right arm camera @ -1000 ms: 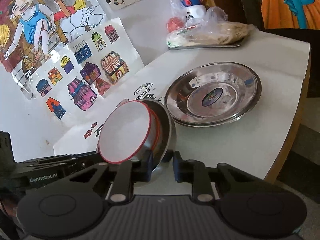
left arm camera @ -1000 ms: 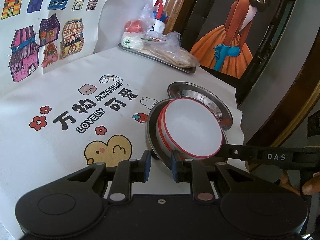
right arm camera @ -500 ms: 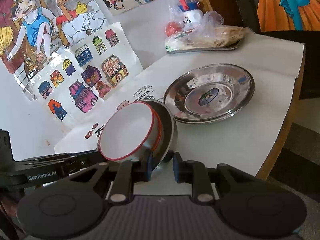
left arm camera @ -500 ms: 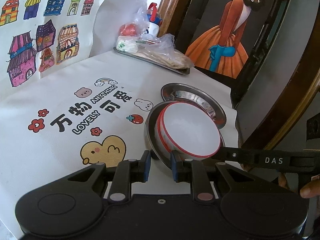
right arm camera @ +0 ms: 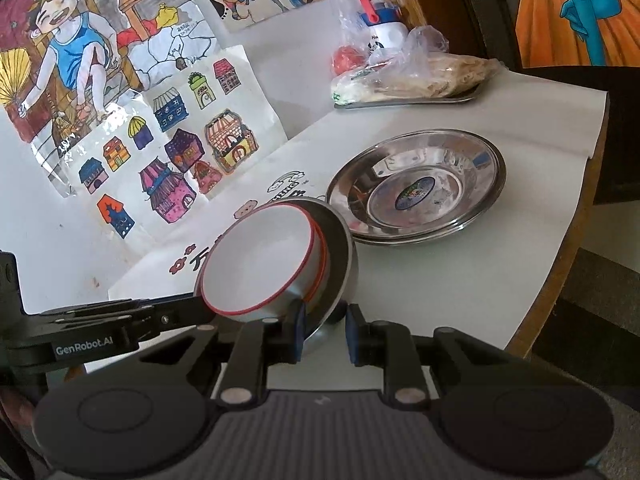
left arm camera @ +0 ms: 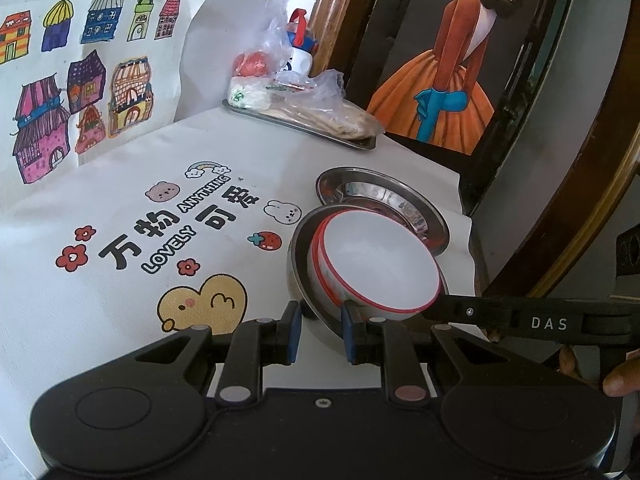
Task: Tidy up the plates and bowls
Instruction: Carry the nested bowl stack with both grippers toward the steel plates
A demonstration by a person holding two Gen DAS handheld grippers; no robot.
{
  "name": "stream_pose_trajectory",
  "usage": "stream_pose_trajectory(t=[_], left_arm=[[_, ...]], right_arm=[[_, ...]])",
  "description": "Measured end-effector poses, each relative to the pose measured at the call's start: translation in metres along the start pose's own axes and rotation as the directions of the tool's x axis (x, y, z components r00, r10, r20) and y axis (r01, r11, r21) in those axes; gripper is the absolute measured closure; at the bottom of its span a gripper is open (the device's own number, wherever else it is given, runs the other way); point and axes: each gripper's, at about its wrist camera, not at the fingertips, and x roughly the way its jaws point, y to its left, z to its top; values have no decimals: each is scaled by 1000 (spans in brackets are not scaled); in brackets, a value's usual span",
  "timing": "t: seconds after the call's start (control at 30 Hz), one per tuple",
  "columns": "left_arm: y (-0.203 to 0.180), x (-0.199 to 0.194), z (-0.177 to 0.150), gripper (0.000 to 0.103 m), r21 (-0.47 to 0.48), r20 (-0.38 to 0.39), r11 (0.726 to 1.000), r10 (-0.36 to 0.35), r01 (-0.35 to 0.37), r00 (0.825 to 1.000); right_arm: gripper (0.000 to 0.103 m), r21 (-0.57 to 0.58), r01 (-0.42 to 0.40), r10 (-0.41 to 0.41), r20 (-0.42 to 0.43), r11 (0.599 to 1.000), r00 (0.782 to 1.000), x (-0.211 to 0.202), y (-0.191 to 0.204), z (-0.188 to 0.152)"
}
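A steel bowl [left arm camera: 298, 268] [right arm camera: 340, 256] with white red-rimmed bowls [left arm camera: 380, 260] [right arm camera: 260, 260] nested in it hangs tilted above the table, held from two sides. My left gripper [left arm camera: 322, 330] is shut on the steel bowl's near rim. In the right wrist view the left gripper [right arm camera: 120, 328] reaches in from the left. My right gripper [right arm camera: 326, 332] is shut on the opposite rim, and its finger shows as a black bar, the right gripper [left arm camera: 500, 316]. Just beyond the bowls, stacked steel plates [left arm camera: 432, 224] [right arm camera: 416, 192] rest on the white printed tablecloth [left arm camera: 120, 280].
At the back stands a metal tray [left arm camera: 360, 142] [right arm camera: 404, 102] with plastic-bagged food, and behind it a bottle [left arm camera: 300, 56]. Children's drawings [left arm camera: 72, 92] lean on the wall. The table edge [right arm camera: 560, 280] runs close on the right. A fingertip [left arm camera: 620, 384] shows at the far right.
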Motion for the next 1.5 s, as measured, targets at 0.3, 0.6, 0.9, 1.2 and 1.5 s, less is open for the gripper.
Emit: stream_pose_trajectory(t=[0.3, 0.6, 0.9, 1.2, 1.5], left_arm=[[17, 6, 3, 80, -87, -30, 996, -30, 27, 999], [26, 13, 10, 76, -107, -12, 994, -15, 14, 1000], [39, 23, 14, 56, -101, -18, 995, -25, 23, 1000], [49, 31, 18, 53, -87, -17, 995, -58, 57, 998], [60, 30, 27, 54, -140, -50, 990, -39, 32, 998]], right_arm=[[77, 8, 19, -19, -14, 1000, 1000, 7, 5, 13], [68, 9, -57, 57, -56, 998, 997, 26, -4, 24], [61, -6, -150, 149, -65, 989, 987, 43, -17, 32], [57, -12, -226, 225, -66, 974, 972, 55, -18, 36], [56, 98, -92, 102, -109, 991, 989, 55, -14, 43]])
